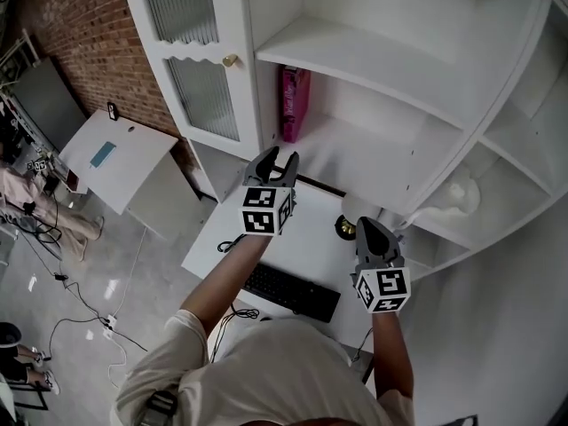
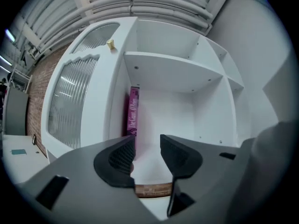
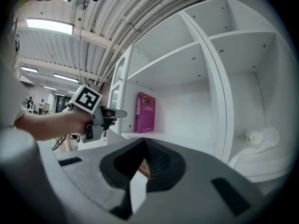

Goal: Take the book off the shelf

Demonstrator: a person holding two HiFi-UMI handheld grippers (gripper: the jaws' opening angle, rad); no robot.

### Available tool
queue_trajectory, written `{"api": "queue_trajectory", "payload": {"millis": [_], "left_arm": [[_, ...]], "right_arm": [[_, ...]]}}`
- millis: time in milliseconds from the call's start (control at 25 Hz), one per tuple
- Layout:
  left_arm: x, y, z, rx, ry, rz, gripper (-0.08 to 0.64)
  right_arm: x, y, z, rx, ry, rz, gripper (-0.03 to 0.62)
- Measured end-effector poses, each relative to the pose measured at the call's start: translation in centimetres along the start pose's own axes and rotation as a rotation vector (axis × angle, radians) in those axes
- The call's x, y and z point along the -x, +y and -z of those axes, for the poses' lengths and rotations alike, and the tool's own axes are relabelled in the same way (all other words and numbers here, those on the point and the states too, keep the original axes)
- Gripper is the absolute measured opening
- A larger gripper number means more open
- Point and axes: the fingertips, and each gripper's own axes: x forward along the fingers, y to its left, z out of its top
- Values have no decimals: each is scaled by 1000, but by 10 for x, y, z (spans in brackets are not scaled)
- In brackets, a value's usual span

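A pink book (image 1: pixel 293 103) stands upright against the left wall of a white shelf compartment (image 1: pixel 355 162). My left gripper (image 1: pixel 277 162) is in front of that compartment, pointing at the book and still short of it. Its jaws stand apart with nothing between them. In the left gripper view, the book's spine (image 2: pixel 132 111) rises just past the left fingertip (image 2: pixel 122 155). My right gripper (image 1: pixel 371 229) hangs lower and to the right, over the desk, jaws shut and empty. The right gripper view shows the book (image 3: pixel 145 112) and the left gripper (image 3: pixel 117 113) beside it.
A cabinet door of ribbed glass with a brass knob (image 1: pixel 230 60) stands left of the book. A black keyboard (image 1: pixel 291 291) lies on the white desk (image 1: pixel 222 238) below. A small brass thing (image 1: pixel 344 228) sits near the right gripper. A white object (image 1: pixel 461 198) rests in the right compartment.
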Motion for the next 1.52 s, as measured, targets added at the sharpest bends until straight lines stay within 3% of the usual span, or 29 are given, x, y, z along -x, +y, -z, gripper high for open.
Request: {"api": "queue_trajectory", "payload": {"millis": [240, 440, 1080, 1480, 1520], "left_arm": [[-38, 12, 1, -9, 49, -68, 161], [-56, 23, -10, 14, 29, -128, 165], [-113, 35, -24, 51, 38, -276, 260], [-137, 41, -13, -2, 70, -295, 257], [-139, 40, -13, -7, 69, -289, 231]], "right_arm": [[-13, -9, -8, 17, -10, -53, 3], [-23, -15, -14, -3, -20, -76, 3], [-24, -32, -4, -67, -35, -71, 3], [-24, -38, 1, -78, -25, -59, 3], [-25, -38, 2, -79, -23, -58, 3]]}}
